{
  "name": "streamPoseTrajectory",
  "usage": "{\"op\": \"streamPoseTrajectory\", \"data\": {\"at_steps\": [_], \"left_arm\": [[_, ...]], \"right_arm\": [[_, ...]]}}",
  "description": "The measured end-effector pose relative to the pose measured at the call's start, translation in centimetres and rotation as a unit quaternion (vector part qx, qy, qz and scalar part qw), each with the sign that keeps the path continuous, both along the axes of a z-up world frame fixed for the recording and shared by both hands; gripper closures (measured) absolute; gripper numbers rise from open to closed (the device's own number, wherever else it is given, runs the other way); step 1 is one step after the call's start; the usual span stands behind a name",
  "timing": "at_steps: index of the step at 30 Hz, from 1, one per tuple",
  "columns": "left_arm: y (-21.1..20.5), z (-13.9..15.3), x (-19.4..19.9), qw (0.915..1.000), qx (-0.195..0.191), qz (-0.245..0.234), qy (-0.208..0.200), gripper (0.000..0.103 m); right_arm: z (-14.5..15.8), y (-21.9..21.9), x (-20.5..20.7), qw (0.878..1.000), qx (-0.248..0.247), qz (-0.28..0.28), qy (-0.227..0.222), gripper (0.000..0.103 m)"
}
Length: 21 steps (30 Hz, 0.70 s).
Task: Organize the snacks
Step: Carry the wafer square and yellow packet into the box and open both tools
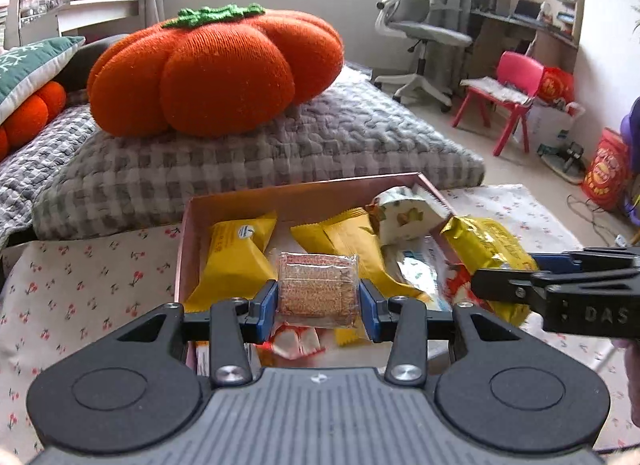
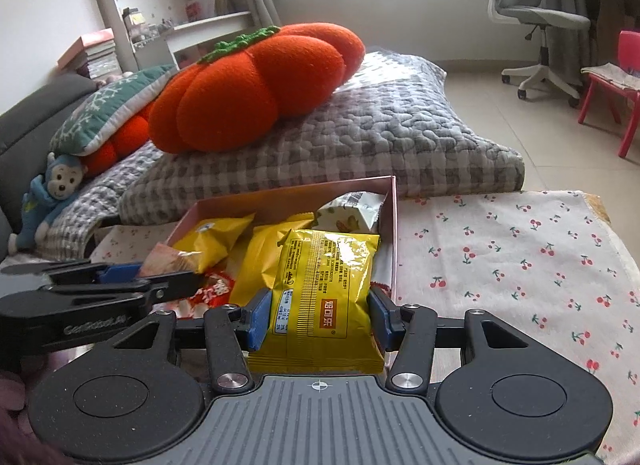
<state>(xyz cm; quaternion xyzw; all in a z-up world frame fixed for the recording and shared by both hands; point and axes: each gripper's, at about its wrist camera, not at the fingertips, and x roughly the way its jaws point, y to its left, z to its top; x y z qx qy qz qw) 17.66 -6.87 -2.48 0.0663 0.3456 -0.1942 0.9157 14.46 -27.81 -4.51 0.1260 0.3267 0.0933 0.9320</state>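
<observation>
A pink cardboard box (image 1: 288, 195) (image 2: 394, 225) sits on a cherry-print cloth and holds several snack packets, mostly yellow. My left gripper (image 1: 318, 299) is shut on a clear-wrapped brown cracker packet (image 1: 316, 289), held above the near part of the box. My right gripper (image 2: 318, 319) is shut on a shiny yellow snack bag (image 2: 324, 289) over the box's right side. In the left wrist view that yellow snack bag (image 1: 486, 249) and the right gripper (image 1: 532, 265) enter from the right. In the right wrist view the left gripper (image 2: 132, 277) reaches in from the left.
A cherry-print cloth (image 2: 500, 265) covers the surface around the box. Behind the box lies a grey checked quilt (image 1: 280, 145) with a big orange pumpkin cushion (image 1: 216, 73). An office chair (image 1: 420, 33), a red child's chair (image 1: 508, 97) and red bags stand on the floor to the right.
</observation>
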Motion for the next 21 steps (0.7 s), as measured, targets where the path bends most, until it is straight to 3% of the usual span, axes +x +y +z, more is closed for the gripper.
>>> {"op": "streamPoseTrajectory", "data": {"at_steps": [21], "left_arm": [[-1.6, -1.6, 4.3, 0.9980, 0.055, 0.024, 0.019, 0.063]], "right_arm": [[-1.2, -0.8, 3.5, 1.000, 0.007, -0.017, 0.002, 0.052]]}}
